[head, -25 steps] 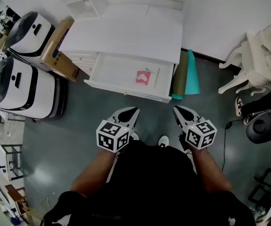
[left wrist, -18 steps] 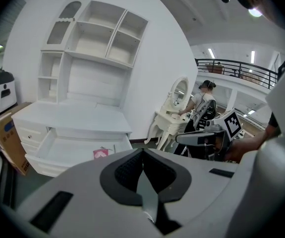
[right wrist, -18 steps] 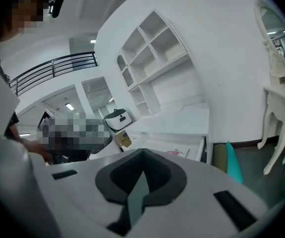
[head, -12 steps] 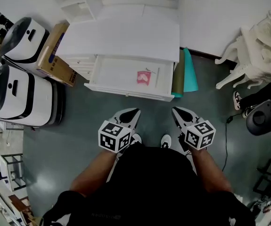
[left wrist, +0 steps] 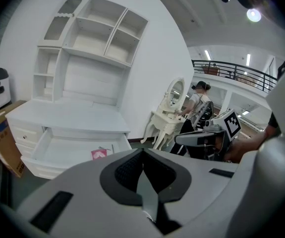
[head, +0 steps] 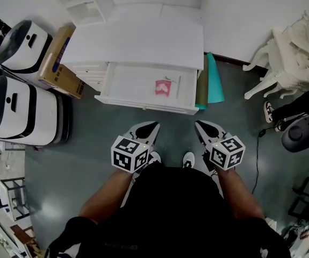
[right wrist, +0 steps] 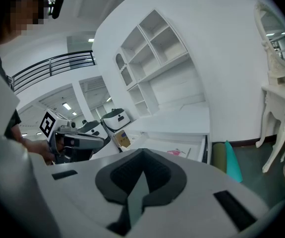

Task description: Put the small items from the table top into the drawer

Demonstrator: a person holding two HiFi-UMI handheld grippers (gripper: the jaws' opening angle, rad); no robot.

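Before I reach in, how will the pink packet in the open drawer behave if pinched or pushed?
The pink packet lies flat on the drawer floor, so it is probably thin and light, and may flex when lifted. Pushed, it would likely slide on the smooth white bottom rather than roll. Its low edge could be hard to pinch.

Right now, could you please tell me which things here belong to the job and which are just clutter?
Job: drawer, pink item, desk top, left gripper, right gripper.
Clutter: box, mats, white machines, dressing table.
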